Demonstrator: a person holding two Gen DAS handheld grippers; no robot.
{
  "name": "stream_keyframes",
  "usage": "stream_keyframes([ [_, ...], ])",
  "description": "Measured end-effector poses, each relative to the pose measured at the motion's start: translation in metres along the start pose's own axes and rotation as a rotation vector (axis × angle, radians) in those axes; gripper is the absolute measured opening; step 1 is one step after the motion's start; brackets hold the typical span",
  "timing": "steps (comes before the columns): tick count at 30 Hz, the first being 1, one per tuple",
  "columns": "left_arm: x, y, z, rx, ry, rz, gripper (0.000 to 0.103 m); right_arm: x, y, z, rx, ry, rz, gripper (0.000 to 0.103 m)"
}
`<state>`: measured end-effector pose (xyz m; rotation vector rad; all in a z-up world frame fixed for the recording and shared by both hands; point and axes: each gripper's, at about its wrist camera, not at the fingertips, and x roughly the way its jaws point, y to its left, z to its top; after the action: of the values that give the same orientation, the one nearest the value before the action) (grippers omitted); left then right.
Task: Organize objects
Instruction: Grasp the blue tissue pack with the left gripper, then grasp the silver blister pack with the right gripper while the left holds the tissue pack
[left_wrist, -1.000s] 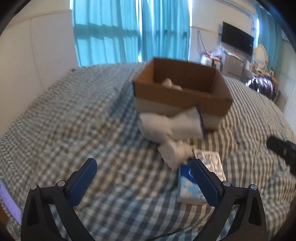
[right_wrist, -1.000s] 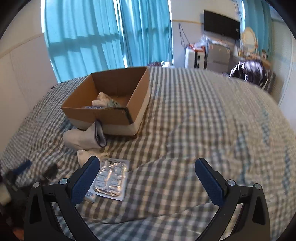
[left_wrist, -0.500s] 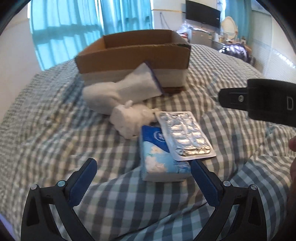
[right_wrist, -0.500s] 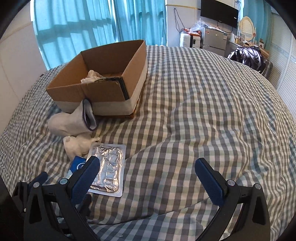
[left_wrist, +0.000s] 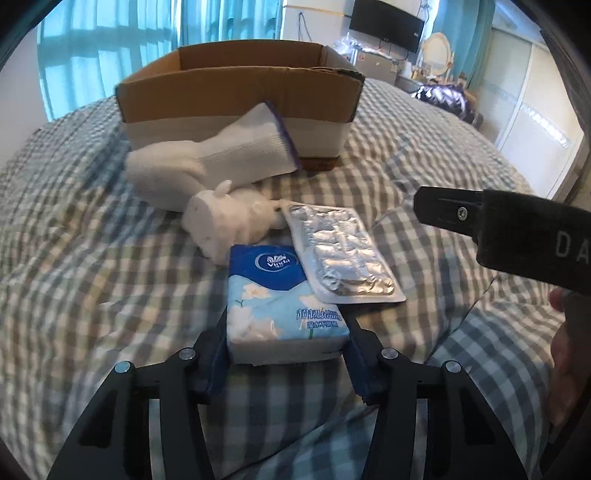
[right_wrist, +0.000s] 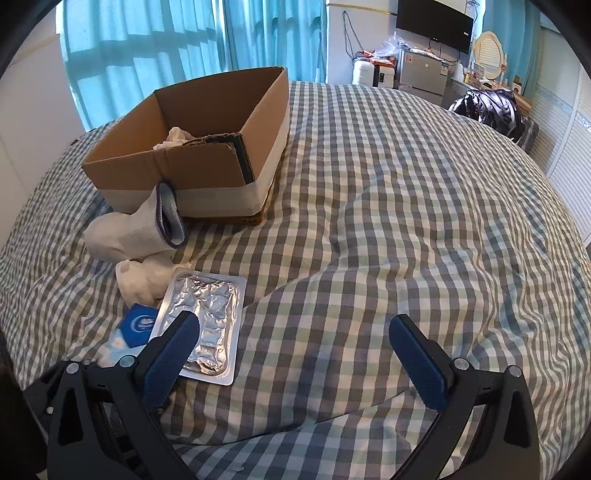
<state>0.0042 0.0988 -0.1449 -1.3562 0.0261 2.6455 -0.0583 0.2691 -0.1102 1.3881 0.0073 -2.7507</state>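
A blue tissue pack (left_wrist: 280, 302) lies on the checked bedspread, and my left gripper (left_wrist: 286, 350) is shut on its near end. A silver blister pack (left_wrist: 340, 254) overlaps the pack's right edge. A white sock (left_wrist: 218, 162) and a crumpled white item (left_wrist: 229, 221) lie just beyond. An open cardboard box (left_wrist: 240, 92) stands behind them. In the right wrist view my right gripper (right_wrist: 295, 347) is open and empty above the bedspread, right of the blister pack (right_wrist: 207, 325), tissue pack (right_wrist: 133, 328), sock (right_wrist: 136, 225) and box (right_wrist: 199, 155).
The right gripper's body (left_wrist: 517, 232) juts in from the right of the left wrist view. The box holds white cloth (right_wrist: 177, 136). Blue curtains (right_wrist: 184, 44), a TV (right_wrist: 434, 22) and cluttered furniture (right_wrist: 487, 99) stand beyond the bed (right_wrist: 406, 206).
My left gripper moved forward to the tissue pack and its jaws closed on the pack's near end. My right gripper came slightly closer to the bedspread and stays open.
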Motion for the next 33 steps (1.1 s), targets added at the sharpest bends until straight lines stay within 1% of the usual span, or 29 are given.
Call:
stream_keyframes([
  [4,-0.014,0.015,0.000,-0.030,0.000,0.036,0.054,0.001,0.003,-0.002,-0.018,0.000,-0.005,0.103],
  [8,-0.031,0.035,0.005,-0.082,-0.048,0.057,0.054,0.003,0.013,-0.004,-0.044,0.012,-0.004,0.103],
  [12,-0.043,0.051,0.011,-0.101,-0.096,0.138,0.054,0.009,0.032,-0.005,-0.092,0.030,0.018,0.103],
  [15,-0.042,0.067,0.012,-0.117,-0.094,0.152,0.054,0.023,0.046,-0.005,-0.105,0.063,0.046,0.103],
  [18,-0.032,0.078,0.011,-0.150,-0.068,0.155,0.054,0.039,0.060,-0.004,-0.115,0.106,0.089,0.101],
  [22,-0.027,0.084,0.010,-0.168,-0.056,0.155,0.054,0.057,0.074,-0.006,-0.148,0.156,0.095,0.095],
  [24,-0.023,0.086,0.010,-0.175,-0.051,0.149,0.054,0.065,0.077,-0.009,-0.162,0.182,0.080,0.095],
  [25,-0.022,0.087,0.010,-0.177,-0.049,0.147,0.054,0.067,0.078,-0.010,-0.164,0.191,0.081,0.091],
  [26,-0.022,0.087,0.009,-0.178,-0.046,0.147,0.054,0.068,0.078,-0.011,-0.165,0.198,0.084,0.083],
  [27,-0.020,0.087,0.009,-0.177,-0.043,0.148,0.054,0.070,0.078,-0.013,-0.166,0.207,0.083,0.079],
  [31,-0.018,0.086,0.008,-0.173,-0.035,0.155,0.054,0.063,0.078,-0.017,-0.166,0.189,0.087,0.071],
  [33,-0.018,0.085,0.007,-0.170,-0.031,0.153,0.054,0.056,0.076,-0.019,-0.161,0.171,0.097,0.070],
])
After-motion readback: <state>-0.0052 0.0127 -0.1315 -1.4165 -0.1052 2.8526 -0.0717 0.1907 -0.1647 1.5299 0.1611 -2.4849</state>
